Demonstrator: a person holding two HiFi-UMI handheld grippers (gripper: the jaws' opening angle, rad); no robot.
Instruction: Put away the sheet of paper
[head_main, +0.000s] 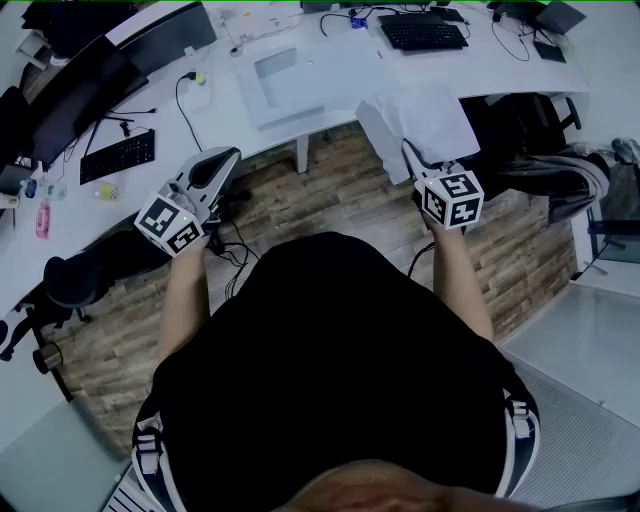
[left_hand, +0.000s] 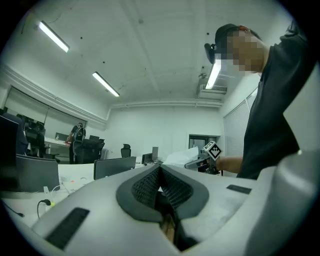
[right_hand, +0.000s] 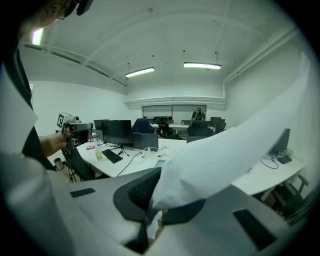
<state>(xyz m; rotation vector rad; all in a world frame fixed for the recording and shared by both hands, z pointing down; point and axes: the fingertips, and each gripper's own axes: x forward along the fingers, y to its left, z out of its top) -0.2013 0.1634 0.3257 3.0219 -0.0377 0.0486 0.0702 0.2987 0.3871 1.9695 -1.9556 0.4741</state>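
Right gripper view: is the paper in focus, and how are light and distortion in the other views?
Right gripper view: the sheet of paper is soft close to the lens, pinched in the right claw; the background is sharper. Left gripper view: ceiling lights glare, dark fisheye corners. Head view: dim, bluish, desk edge bowed.

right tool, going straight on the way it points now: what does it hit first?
Probably the near edge of the curved white desk, just beyond the white sheet of paper pinched in the right tool. Depth is unclear in the head view, so the gap to the edge can't be judged.
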